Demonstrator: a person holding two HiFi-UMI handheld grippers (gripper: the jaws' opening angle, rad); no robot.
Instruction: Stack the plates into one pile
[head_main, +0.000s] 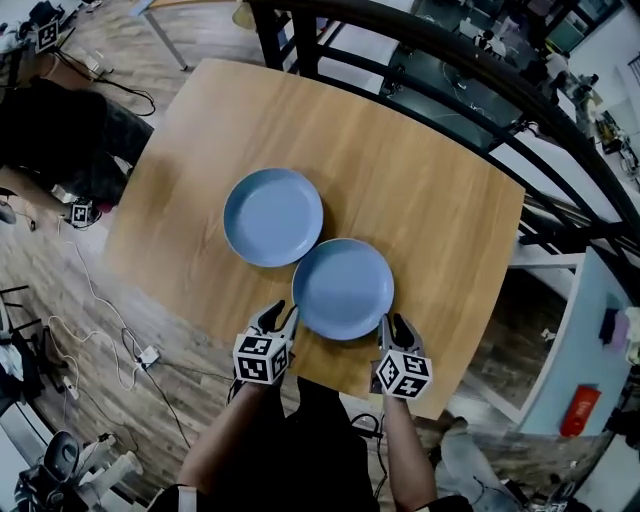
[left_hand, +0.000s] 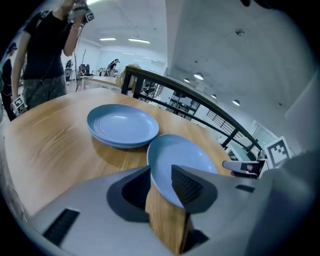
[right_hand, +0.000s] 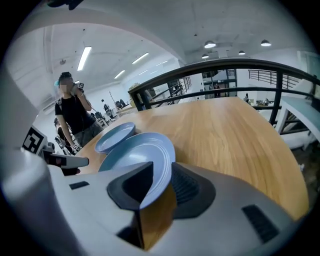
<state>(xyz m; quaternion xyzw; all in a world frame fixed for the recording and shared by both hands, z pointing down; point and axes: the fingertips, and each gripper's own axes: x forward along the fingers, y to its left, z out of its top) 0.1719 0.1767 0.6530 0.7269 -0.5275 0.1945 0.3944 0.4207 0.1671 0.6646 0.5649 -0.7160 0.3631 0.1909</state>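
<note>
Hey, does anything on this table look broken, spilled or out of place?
Nothing stands out. The far plate and near plate lie whole on the table; the near one's rim sits inside the open left claw and right claw.

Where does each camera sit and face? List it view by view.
Head view: on the person's head, looking steeply down on the table, near plate, far plate; forearms, left gripper and right gripper show.
Left gripper view: rides the left gripper, looks along its open jaws over the near plate's rim.
Right gripper view: rides the right gripper, same plate from the opposite side.
Shared: all three show both plates.
</note>
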